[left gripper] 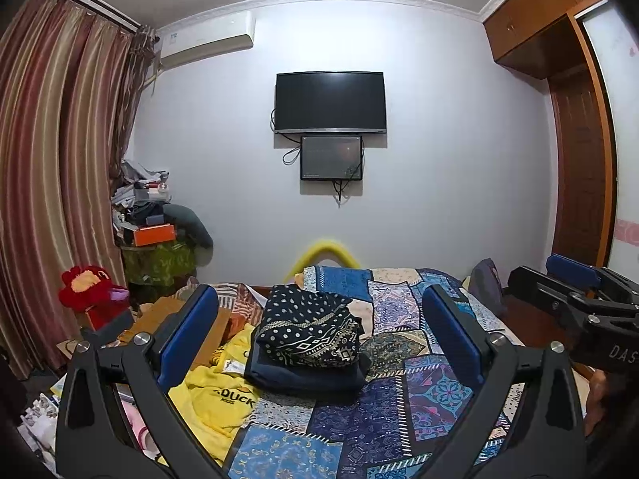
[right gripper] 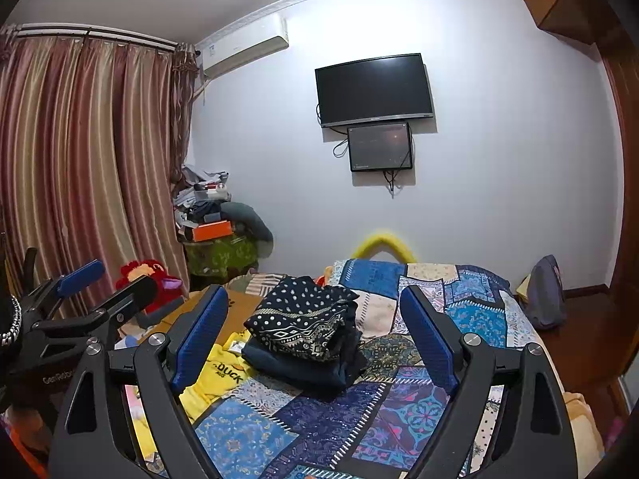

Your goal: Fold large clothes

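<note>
Both the left gripper [left gripper: 319, 339] and right gripper [right gripper: 315, 329] gape wide, empty; the folded stack [left gripper: 307, 329] lies ahead between their fingers, seemingly untouched.

Two folded garments [left gripper: 307, 335] are sitting stacked, one yellow shirt [left gripper: 215, 395] is lying beside them, and two screens [left gripper: 330, 101] are hanging.

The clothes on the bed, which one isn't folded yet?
The yellow garment with DUCK lettering, lying crumpled left of the folded stack; the patterned piece and navy piece are folded.
</note>
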A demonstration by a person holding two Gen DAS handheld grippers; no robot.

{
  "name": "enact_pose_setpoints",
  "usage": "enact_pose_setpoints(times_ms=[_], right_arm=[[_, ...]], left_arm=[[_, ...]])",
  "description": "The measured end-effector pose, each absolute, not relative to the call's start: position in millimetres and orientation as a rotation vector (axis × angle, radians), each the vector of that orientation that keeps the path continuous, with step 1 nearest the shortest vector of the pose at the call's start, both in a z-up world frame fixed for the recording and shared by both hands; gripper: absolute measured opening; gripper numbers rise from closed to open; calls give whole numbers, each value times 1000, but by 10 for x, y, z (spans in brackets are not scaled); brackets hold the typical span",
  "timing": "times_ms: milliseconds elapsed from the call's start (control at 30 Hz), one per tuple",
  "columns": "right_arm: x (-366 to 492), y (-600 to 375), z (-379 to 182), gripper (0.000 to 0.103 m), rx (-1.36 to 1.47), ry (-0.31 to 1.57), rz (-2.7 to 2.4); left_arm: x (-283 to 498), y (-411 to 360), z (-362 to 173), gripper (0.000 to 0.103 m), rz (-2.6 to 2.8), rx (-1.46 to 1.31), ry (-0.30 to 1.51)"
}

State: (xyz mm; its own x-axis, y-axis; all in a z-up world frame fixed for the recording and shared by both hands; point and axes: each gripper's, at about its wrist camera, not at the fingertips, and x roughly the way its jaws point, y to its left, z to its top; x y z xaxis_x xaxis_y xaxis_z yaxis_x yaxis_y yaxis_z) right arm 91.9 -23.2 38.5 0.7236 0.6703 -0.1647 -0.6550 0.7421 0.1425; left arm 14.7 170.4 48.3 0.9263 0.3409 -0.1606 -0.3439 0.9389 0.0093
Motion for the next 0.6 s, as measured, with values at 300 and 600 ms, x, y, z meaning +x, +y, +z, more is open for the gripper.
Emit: enact_pose_setpoints(times_ms=[300, 600], right_arm=[[922, -258, 389, 86, 79, 213, 732], [926, -250, 401, 86, 76, 210, 731]], left_arm=[[130, 1752, 473, 102, 331, -62, 173], [121, 1697, 453, 102, 337, -41, 181]])
